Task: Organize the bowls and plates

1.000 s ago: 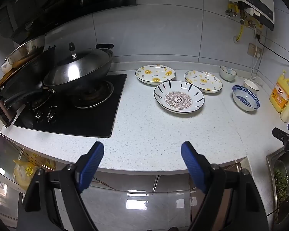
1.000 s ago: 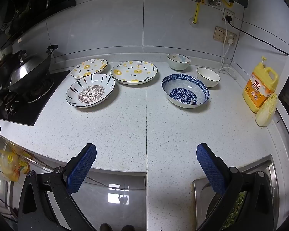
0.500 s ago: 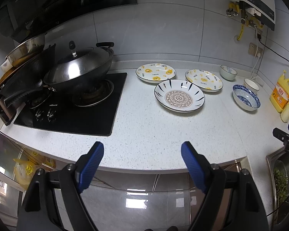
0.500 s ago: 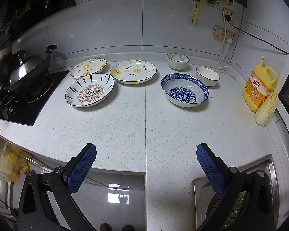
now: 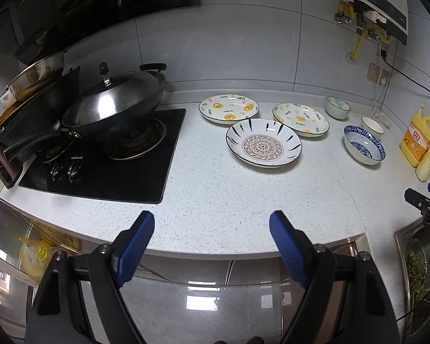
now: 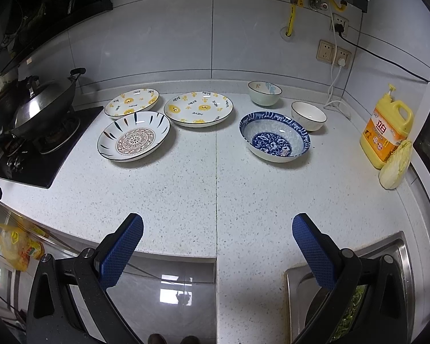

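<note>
Nearest the cameras, the left gripper (image 5: 212,229) and the right gripper (image 6: 218,232) both hang off the front edge of the table (image 6: 215,189), fingers spread wide and holding nothing. Further in, the patterned plate (image 6: 134,139) and the blue bowl (image 6: 275,140) sit apart. Behind them lie two yellow-printed plates (image 6: 198,108) (image 6: 132,103), side by side with rims close, and at the back a pale green bowl (image 6: 264,93) and a white bowl (image 6: 308,115). Nothing is stacked yet, so the sorting looks entirely ahead.
</note>
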`<state>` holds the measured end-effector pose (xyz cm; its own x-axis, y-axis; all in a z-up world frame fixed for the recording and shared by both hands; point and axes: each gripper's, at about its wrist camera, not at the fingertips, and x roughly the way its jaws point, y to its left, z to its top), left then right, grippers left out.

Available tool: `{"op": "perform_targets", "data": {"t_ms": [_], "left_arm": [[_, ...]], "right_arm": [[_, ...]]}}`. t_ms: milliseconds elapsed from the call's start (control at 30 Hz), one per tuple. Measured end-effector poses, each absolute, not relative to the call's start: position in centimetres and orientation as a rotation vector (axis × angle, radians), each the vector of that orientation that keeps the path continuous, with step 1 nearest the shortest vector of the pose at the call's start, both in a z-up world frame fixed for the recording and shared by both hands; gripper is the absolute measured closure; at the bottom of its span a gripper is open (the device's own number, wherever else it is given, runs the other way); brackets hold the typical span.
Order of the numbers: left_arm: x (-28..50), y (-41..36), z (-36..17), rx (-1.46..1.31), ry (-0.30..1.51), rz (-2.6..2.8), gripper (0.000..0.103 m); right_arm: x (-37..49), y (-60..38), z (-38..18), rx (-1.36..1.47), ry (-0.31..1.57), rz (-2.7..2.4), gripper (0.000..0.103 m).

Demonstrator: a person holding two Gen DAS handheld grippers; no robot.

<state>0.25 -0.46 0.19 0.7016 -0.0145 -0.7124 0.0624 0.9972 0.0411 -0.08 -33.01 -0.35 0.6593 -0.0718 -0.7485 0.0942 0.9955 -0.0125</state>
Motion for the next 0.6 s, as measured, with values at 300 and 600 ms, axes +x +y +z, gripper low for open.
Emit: {"op": "perform_targets", "data": {"t_ms": [300,600], "left_arm": [[0.16,-0.72,0.25,0.069,0.789,-0.051,0.021],[0.06,-0.83,0.3,0.07,0.787,-0.048,0.021]], "right_arm": [[0.01,-32.97,-0.11,0.026,0.842,-0.094,0.001],[0.0,-32.93,0.28,0.026,0.834,-0.089,0.001]]}}
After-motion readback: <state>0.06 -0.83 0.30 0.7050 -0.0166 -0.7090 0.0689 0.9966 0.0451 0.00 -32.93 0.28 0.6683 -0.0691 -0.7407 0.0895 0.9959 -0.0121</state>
